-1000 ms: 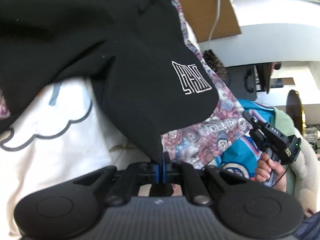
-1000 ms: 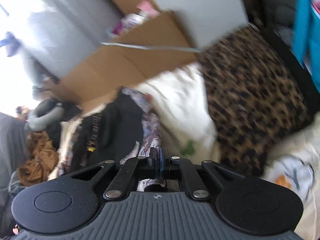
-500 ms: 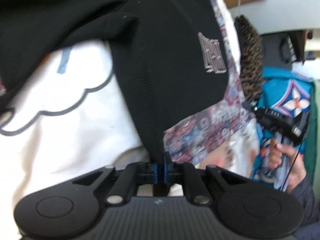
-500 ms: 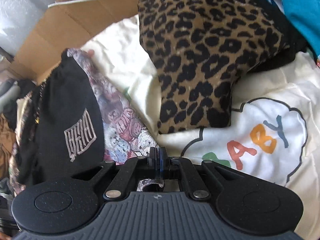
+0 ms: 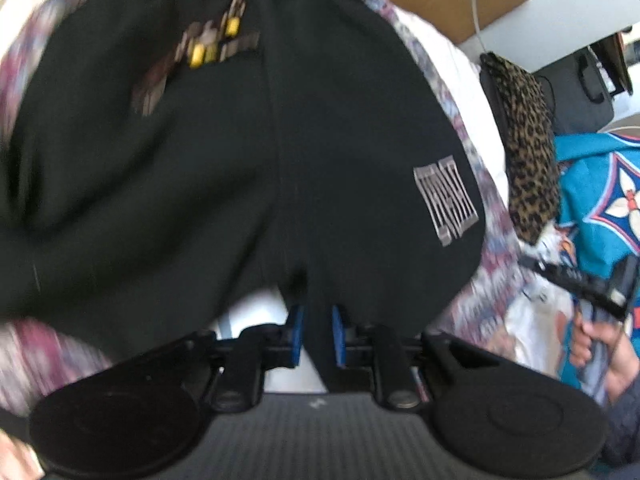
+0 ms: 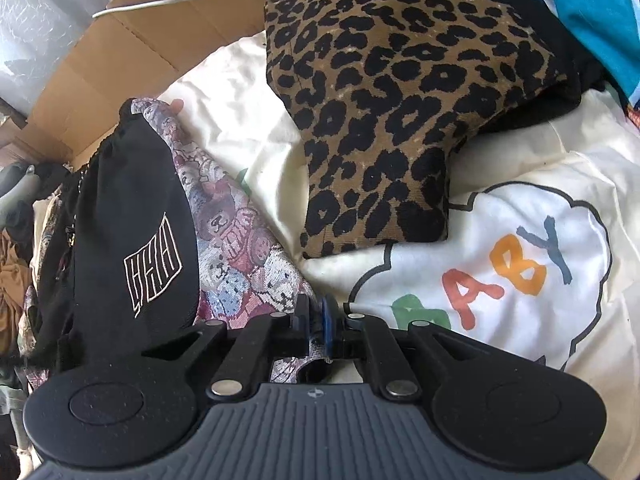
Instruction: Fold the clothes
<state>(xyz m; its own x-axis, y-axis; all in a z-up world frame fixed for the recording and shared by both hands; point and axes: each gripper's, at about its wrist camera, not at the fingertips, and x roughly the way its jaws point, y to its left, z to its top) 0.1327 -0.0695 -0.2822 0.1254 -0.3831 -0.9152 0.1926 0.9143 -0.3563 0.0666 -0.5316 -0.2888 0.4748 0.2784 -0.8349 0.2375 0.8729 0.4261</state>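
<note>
1. My left gripper (image 5: 316, 334) has its blue pads (image 5: 297, 334) parted a little, with a strip of the black shorts (image 5: 248, 168) running between them; I cannot tell whether the pads actually press the cloth.
2. In the left wrist view the shorts fill most of the frame, spread wide, waistband at the top with a yellow-tipped drawstring (image 5: 210, 46), and a pale line-work logo (image 5: 446, 200) near the right leg hem.
3. My right gripper (image 6: 316, 324) is closed on the edge of the teddy-bear patterned cloth (image 6: 236, 240), which lies under the shorts.
4. From the right wrist view the shorts (image 6: 132, 220) lie along the left side, on that patterned cloth.
5. A leopard-print cushion (image 6: 396, 100) rests on the cream sheet (image 6: 240, 92), just above a cloud print reading "BABY" (image 6: 508, 268).
6. Brown cardboard (image 6: 132, 52) sits beyond the sheet's far-left edge, with a white cable (image 6: 168, 2) across it.
7. A teal patterned garment (image 5: 600, 184) is at the right.
</note>
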